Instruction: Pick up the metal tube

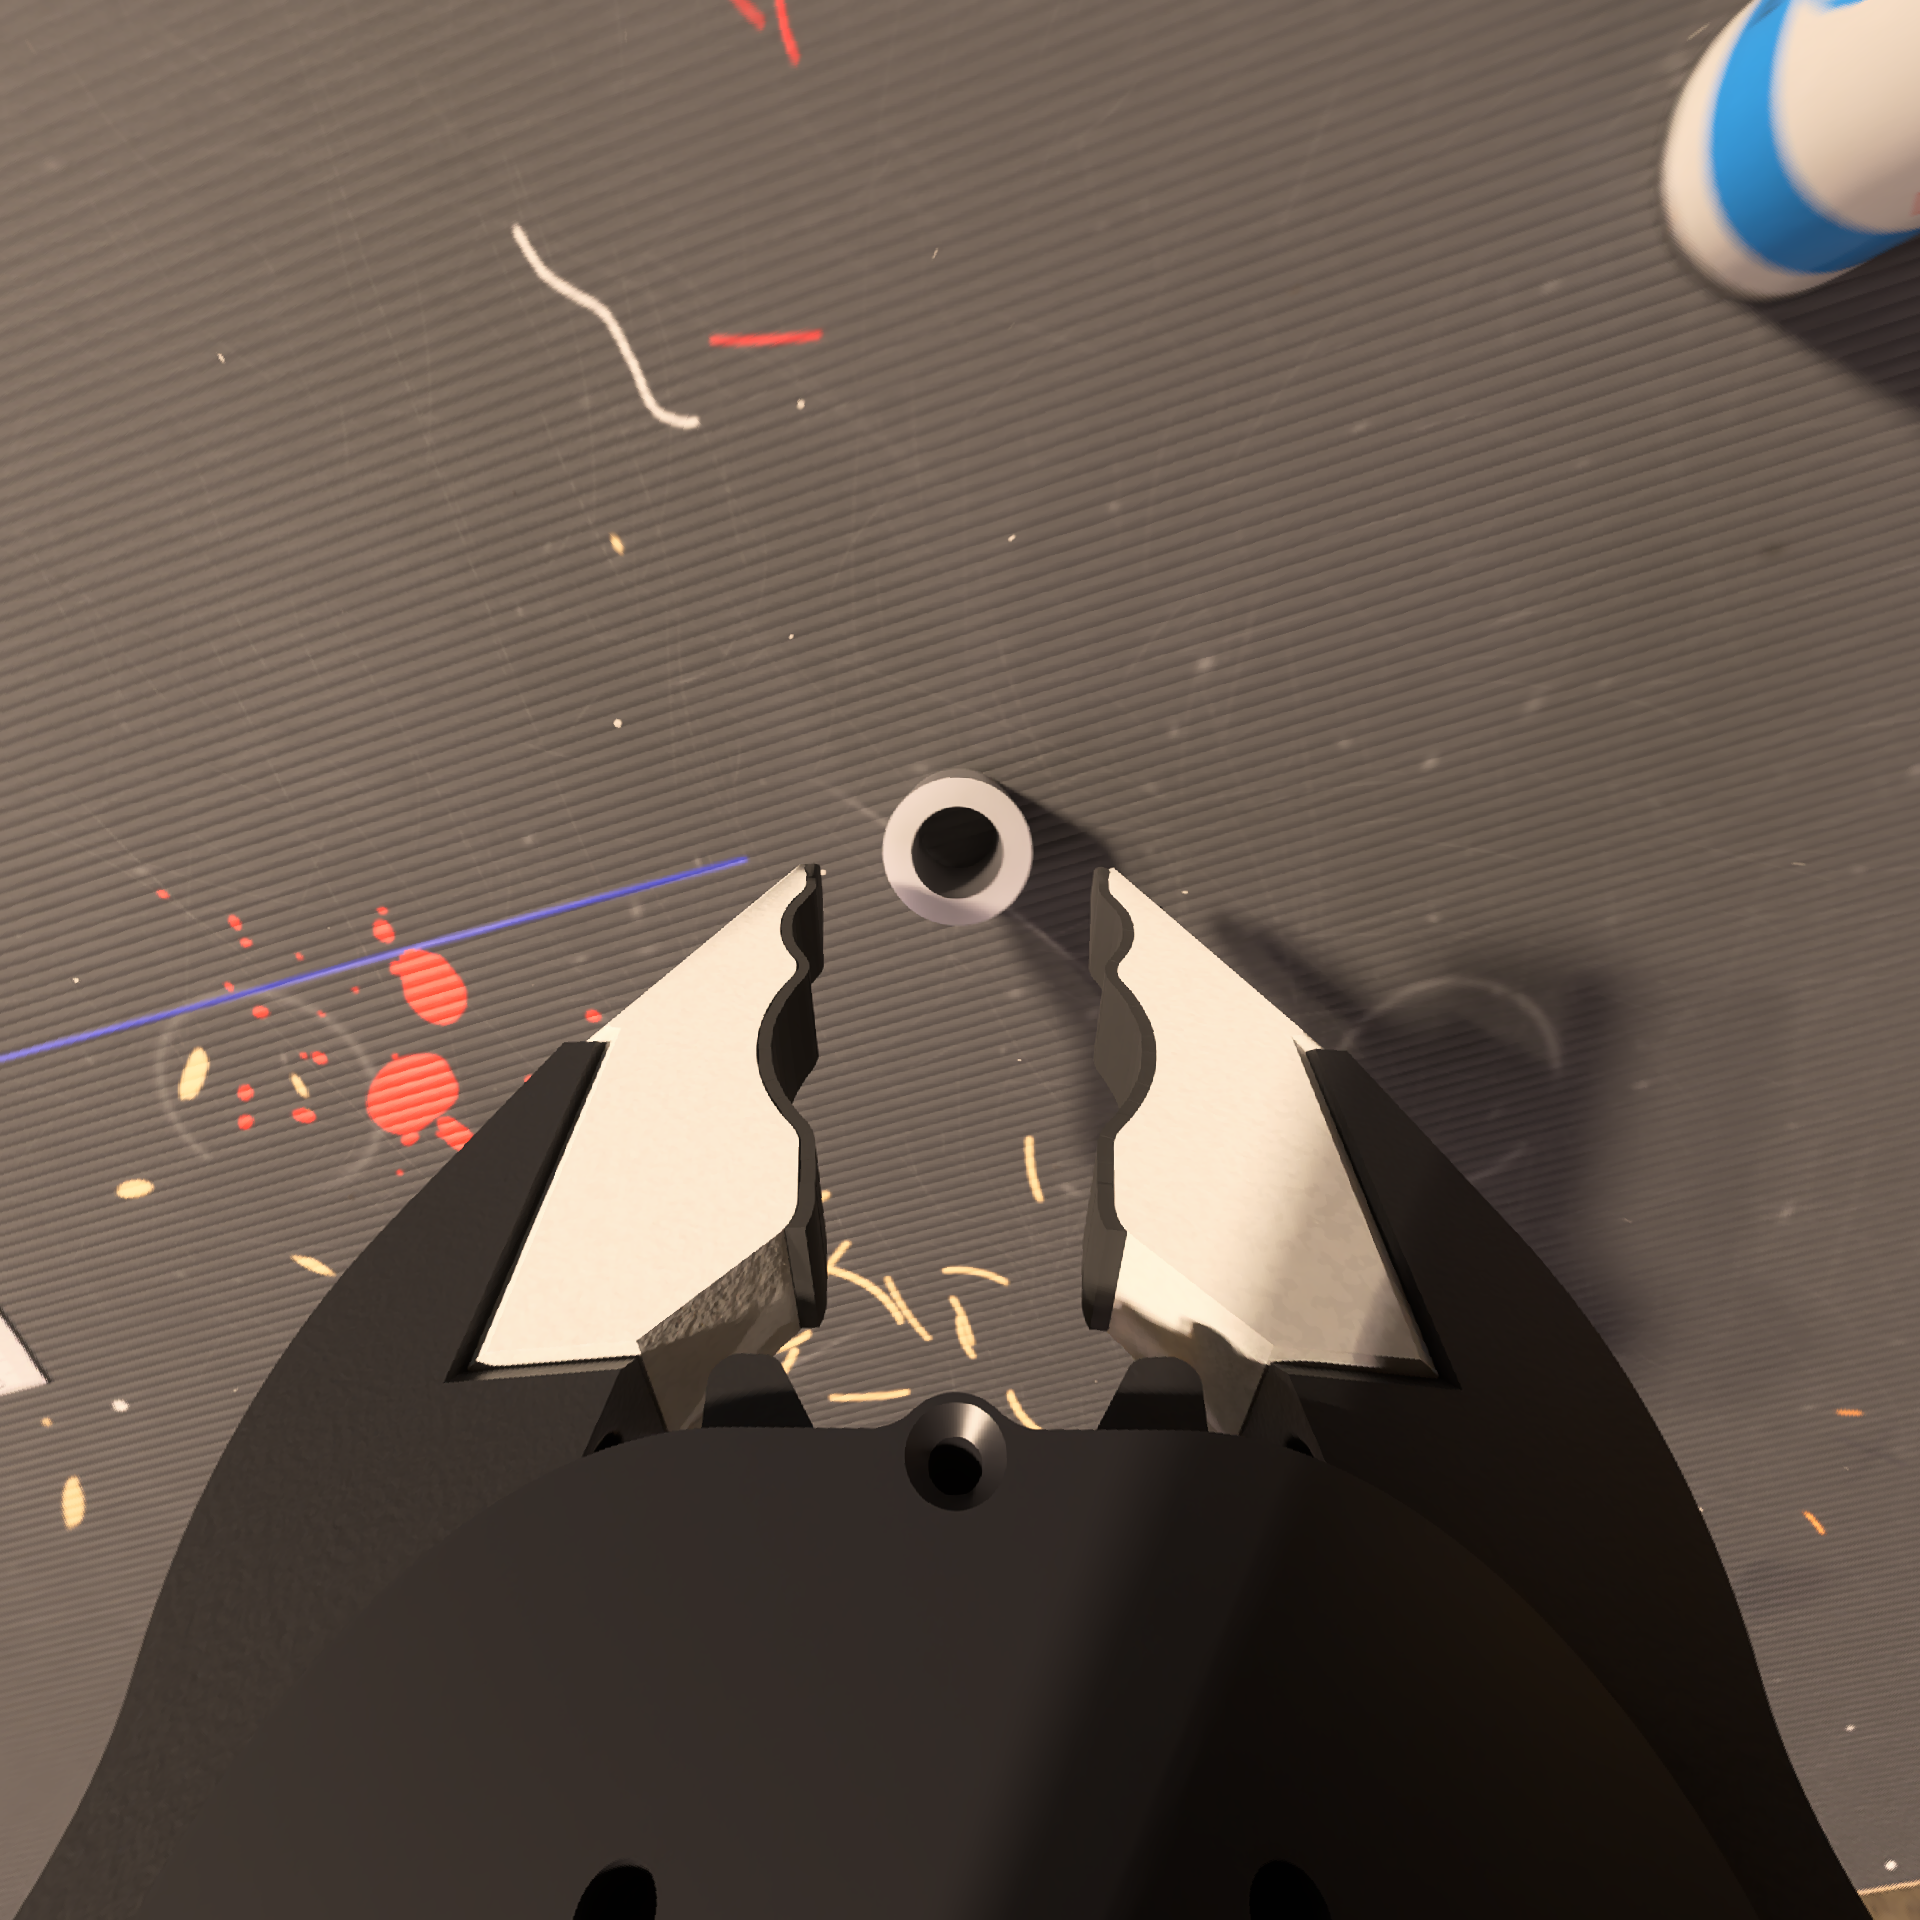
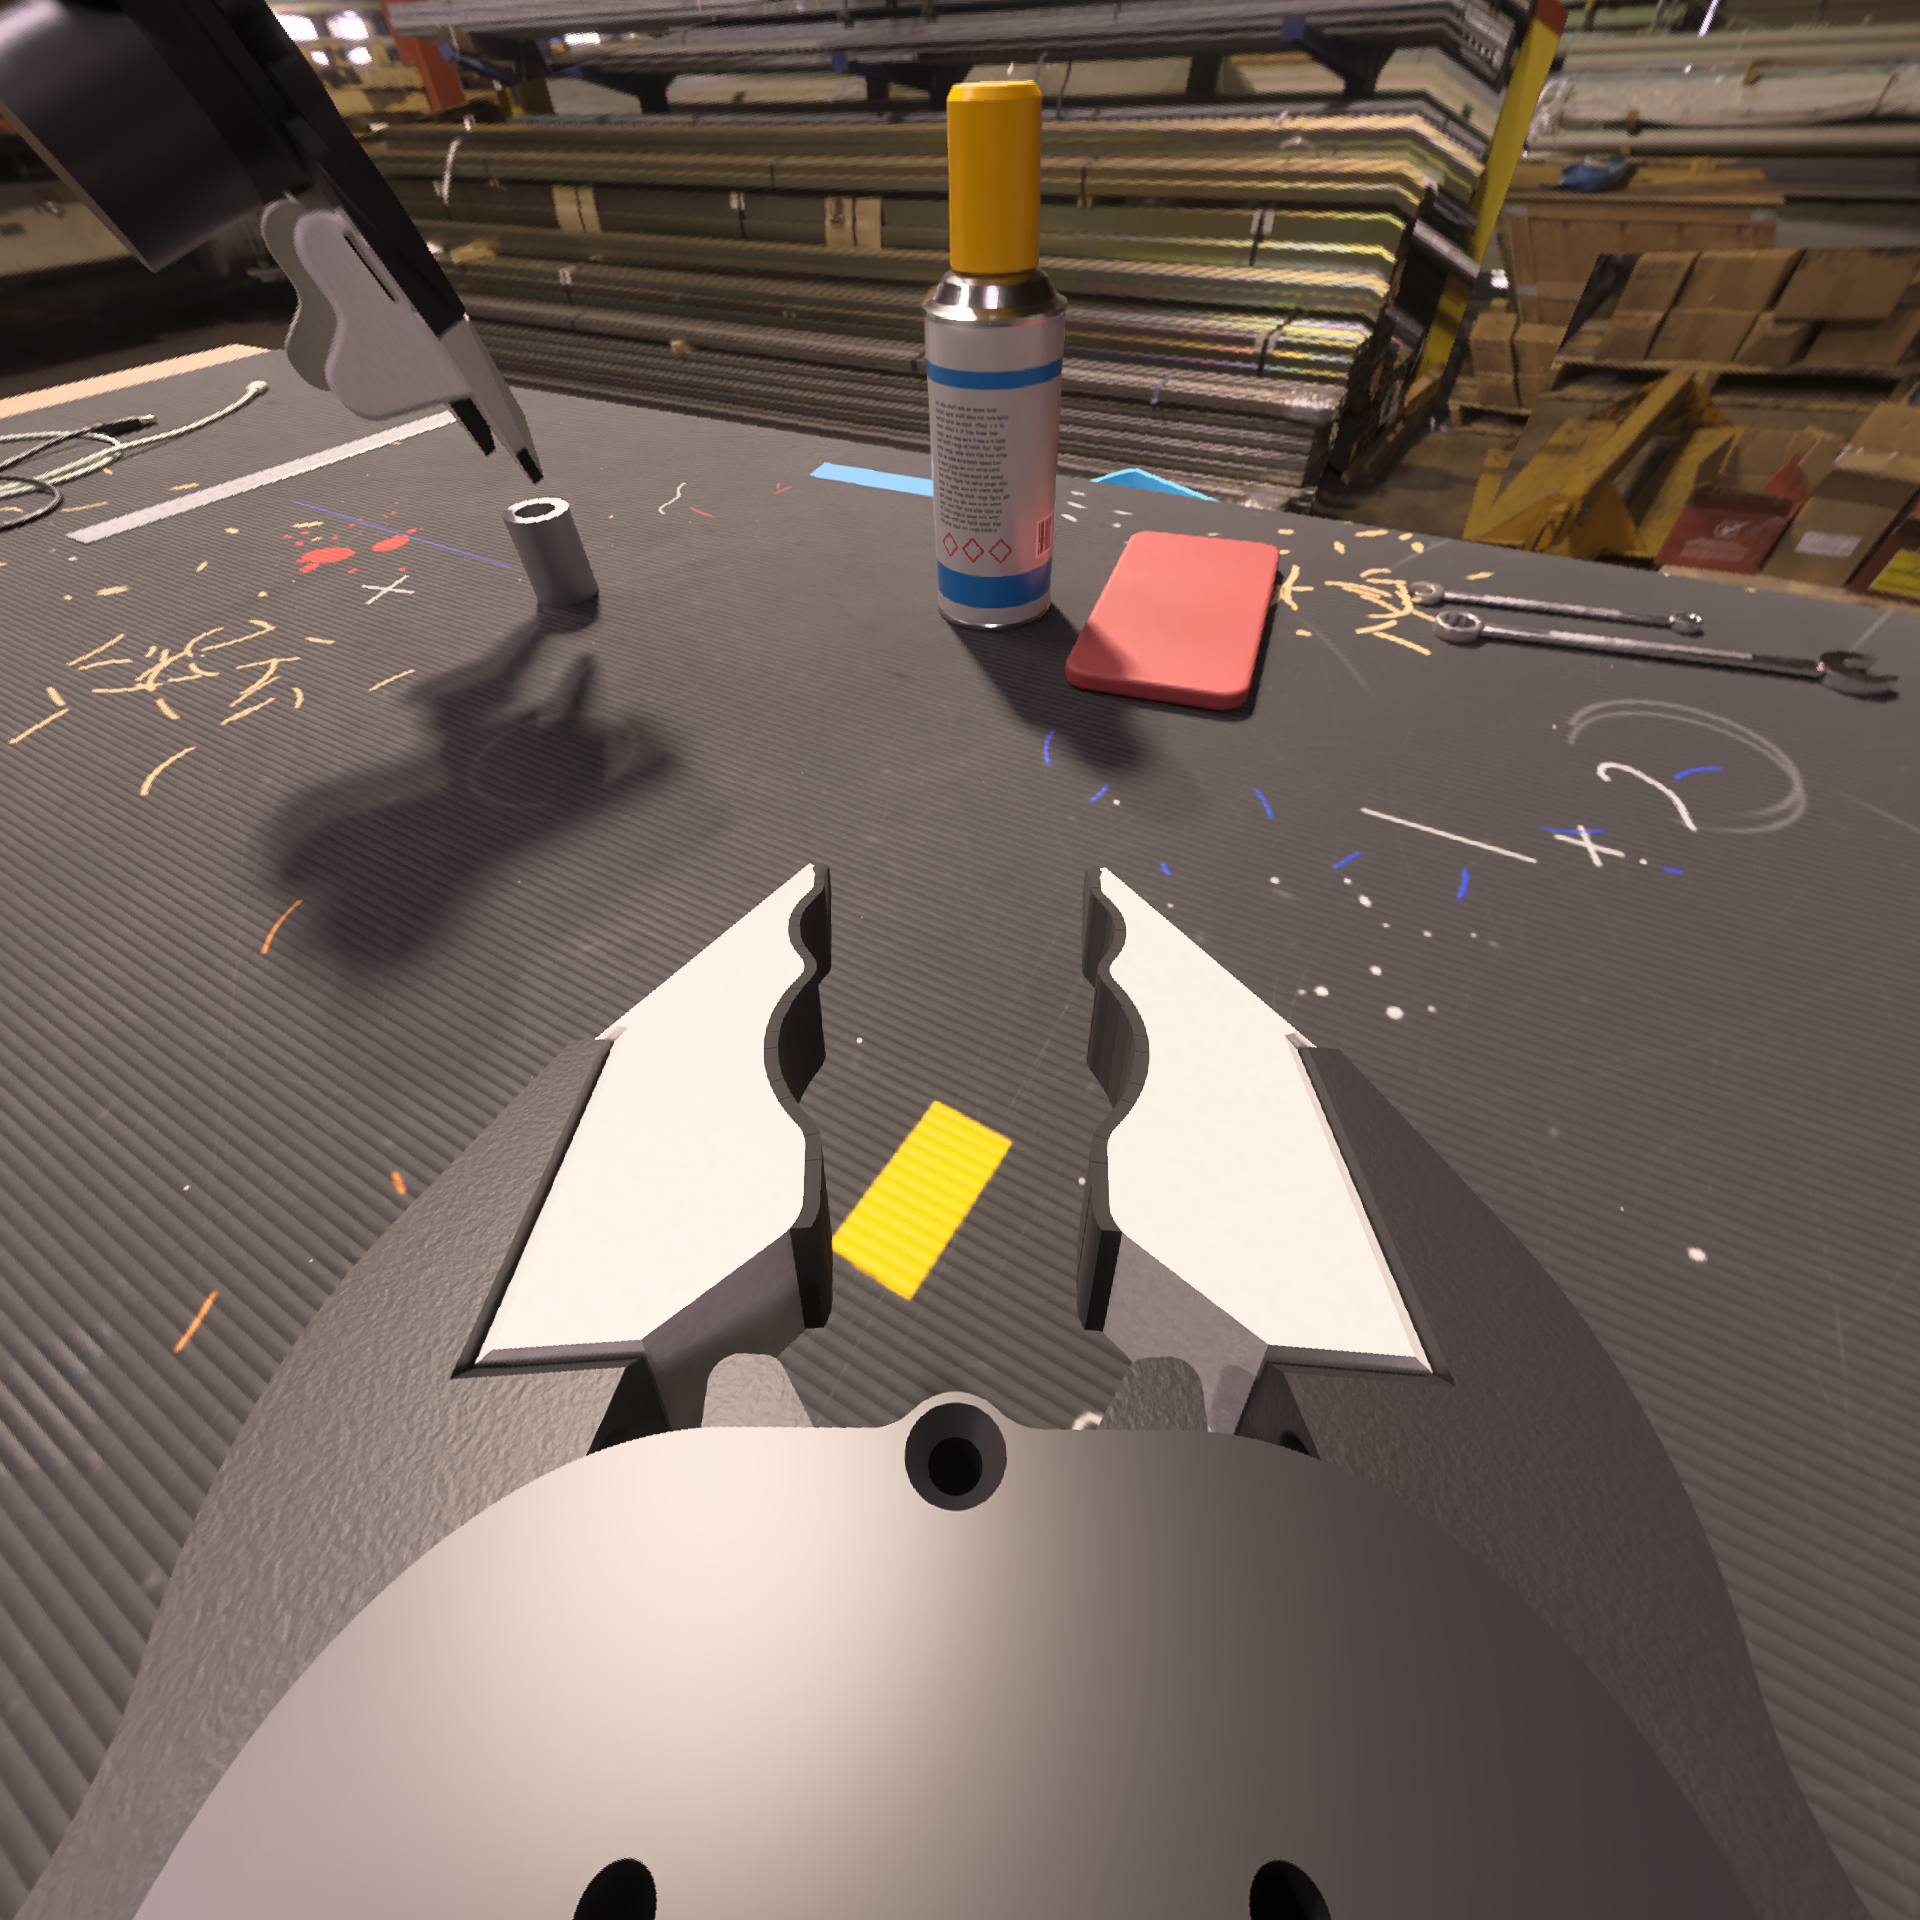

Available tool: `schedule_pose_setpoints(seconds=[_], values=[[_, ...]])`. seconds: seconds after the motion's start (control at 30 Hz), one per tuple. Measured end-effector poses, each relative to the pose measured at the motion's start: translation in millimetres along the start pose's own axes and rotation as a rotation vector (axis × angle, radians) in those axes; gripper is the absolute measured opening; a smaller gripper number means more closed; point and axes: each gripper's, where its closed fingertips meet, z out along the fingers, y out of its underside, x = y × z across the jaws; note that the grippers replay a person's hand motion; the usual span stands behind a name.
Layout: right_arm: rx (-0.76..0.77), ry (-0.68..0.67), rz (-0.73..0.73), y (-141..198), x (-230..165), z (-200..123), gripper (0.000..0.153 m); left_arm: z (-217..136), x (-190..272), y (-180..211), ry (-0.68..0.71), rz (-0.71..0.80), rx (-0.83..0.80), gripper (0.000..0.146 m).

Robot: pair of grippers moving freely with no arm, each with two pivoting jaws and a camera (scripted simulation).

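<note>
The metal tube [image 1: 958,850] is a short grey cylinder with a dark bore, standing upright on the dark ribbed mat. In the left wrist view I look straight down into it. My left gripper [image 1: 956,883] is open, above the tube, its fingertips on either side of the rim. In the right wrist view the tube [image 2: 553,551] stands at the far left with the left gripper [image 2: 504,452] hovering just above it, not touching. My right gripper [image 2: 956,883] is open and empty, low over the mat, far from the tube.
A spray can [image 2: 994,353] with a yellow cap stands mid-mat; it also shows in the left wrist view [image 1: 1797,156]. A red flat block [image 2: 1174,621] lies beside it. Two wrenches [image 2: 1652,644] lie far right. Cables [image 2: 62,457] lie far left. The mat's far edge [image 2: 1351,520] drops off.
</note>
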Motion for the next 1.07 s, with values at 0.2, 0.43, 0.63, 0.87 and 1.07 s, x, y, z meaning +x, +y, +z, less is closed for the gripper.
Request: schedule_pose_setpoints(seconds=[0.2, 0.43, 0.63, 0.87, 1.07], values=[[-0.007, -0.004, 0.054, 5.0, 6.8, -7.8, 0.048, 25.1, -6.1, 11.7, -0.032, -0.013, -0.101, 0.05], [-0.008, -0.023, 0.075, 5.1, 6.8, -10.8, 0.048, 34.5, 0.5, 14.7, 0.073, -0.06, -0.106, 0.034], [-0.006, -0.037, 0.051, 1.7, 2.9, -9.5, 0.048, 13.6, -4.5, 17.5, 0.303, -0.118, 0.022, 0.034], [0.019, -0.268, 0.166, -14.0, -16.7, 1.5, 0.047, -54.3, -18.8, 16.2, 0.602, -0.125, 0.383, 0.034], [0.039, -0.614, 0.38, -51.0, -45.5, 21.5, 0.047, -118.6, 41.4, 18.6, 0.958, 0.044, 0.632, 0.034]])
